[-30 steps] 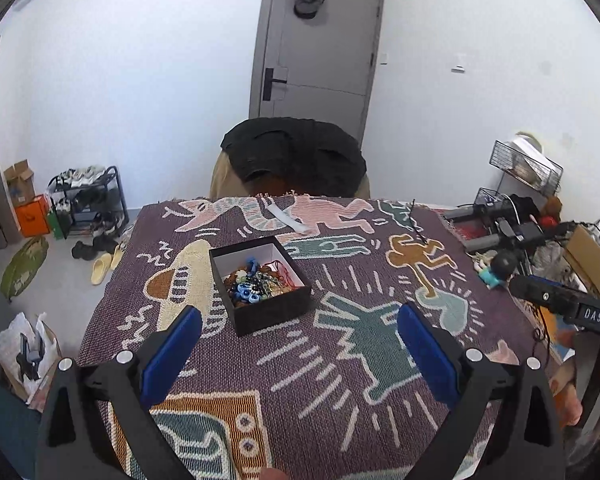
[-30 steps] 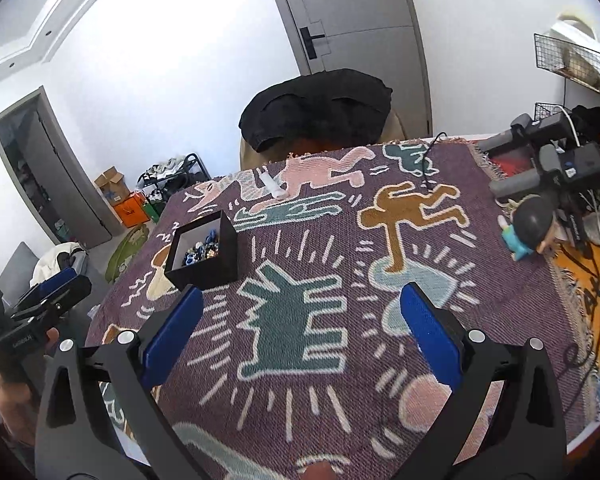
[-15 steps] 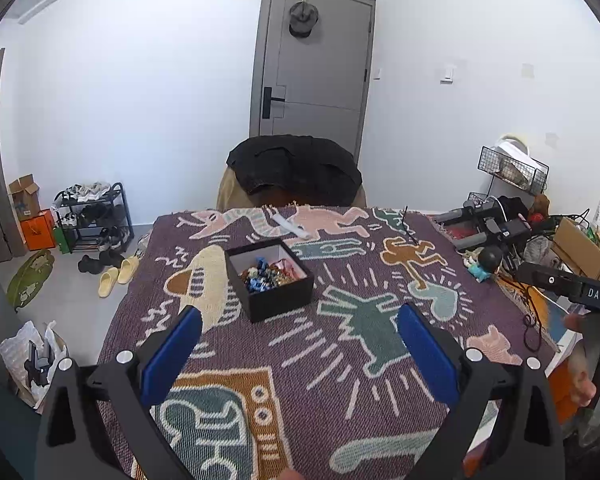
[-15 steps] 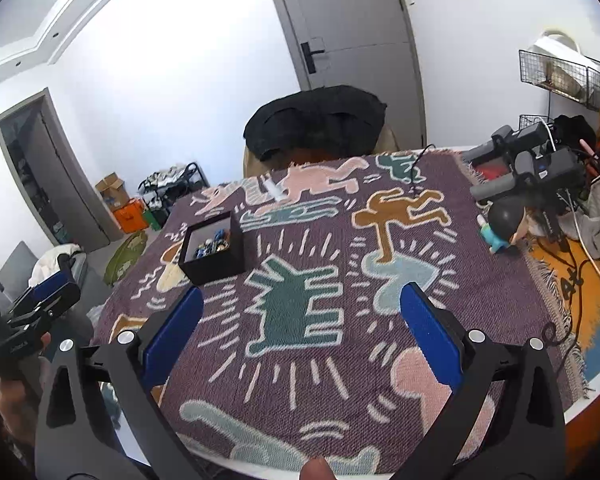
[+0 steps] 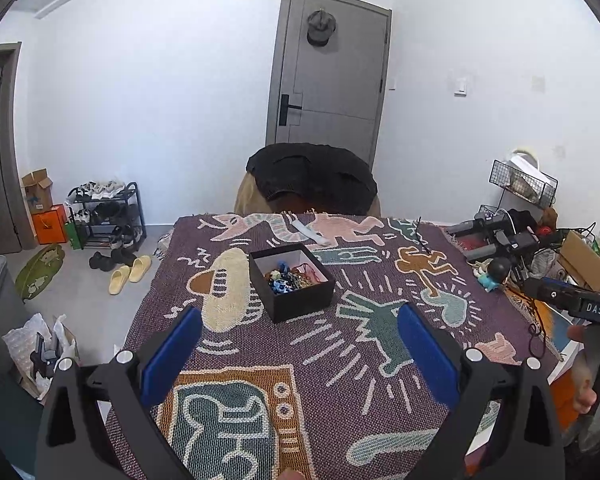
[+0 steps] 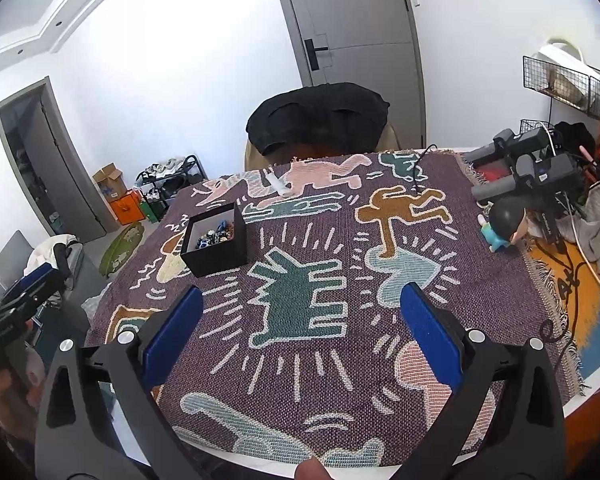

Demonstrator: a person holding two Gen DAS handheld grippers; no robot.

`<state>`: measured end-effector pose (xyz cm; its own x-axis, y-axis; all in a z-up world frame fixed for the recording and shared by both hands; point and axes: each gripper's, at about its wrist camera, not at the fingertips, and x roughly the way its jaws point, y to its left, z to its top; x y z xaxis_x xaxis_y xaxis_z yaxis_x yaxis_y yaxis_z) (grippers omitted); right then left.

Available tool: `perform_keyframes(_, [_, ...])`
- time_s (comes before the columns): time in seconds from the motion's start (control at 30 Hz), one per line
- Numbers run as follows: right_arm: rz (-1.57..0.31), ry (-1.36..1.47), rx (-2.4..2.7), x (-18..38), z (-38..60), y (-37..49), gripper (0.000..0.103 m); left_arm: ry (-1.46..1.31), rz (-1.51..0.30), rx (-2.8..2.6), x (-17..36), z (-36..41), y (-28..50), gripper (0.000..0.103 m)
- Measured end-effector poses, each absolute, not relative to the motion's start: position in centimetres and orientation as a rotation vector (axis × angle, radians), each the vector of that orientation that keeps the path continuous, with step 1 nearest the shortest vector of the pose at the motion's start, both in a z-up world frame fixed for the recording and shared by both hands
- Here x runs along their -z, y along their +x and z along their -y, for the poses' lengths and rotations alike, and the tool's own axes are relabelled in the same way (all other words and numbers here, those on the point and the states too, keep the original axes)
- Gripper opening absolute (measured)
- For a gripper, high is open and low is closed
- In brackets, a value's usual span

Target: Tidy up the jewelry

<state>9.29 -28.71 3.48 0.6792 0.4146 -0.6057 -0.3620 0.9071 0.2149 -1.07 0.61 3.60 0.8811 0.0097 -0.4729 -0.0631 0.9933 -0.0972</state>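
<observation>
A black open box (image 5: pixel 292 286) with a white inside holds a heap of colourful jewelry (image 5: pixel 290 278) and stands on the patterned purple table cloth (image 5: pixel 340 344). It also shows in the right wrist view (image 6: pixel 216 240), at the table's left part. My left gripper (image 5: pixel 298 344) is open and empty, held back above the table's near edge, well short of the box. My right gripper (image 6: pixel 300 328) is open and empty, above the near edge, to the right of the box.
A white strip (image 5: pixel 310 232) lies on the cloth behind the box. A chair with a black coat (image 5: pixel 312 176) stands at the far side. A toy figure (image 6: pixel 504 228), black devices (image 6: pixel 528 168) and cables crowd the table's right side. A shoe rack (image 5: pixel 108 216) stands on the floor at left.
Both grippers have pulled back and risen away from the table, so the box looks smaller and farther. Both stay open and empty.
</observation>
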Motion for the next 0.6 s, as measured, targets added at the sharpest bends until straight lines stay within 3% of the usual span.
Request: perform_keyframes(0.6, [-0.693,0.058,-0.414,-3.14,28.64,9.38,0.098,-0.120,-0.485,-0.034,-3.61,-0.56,-1.35,0.095])
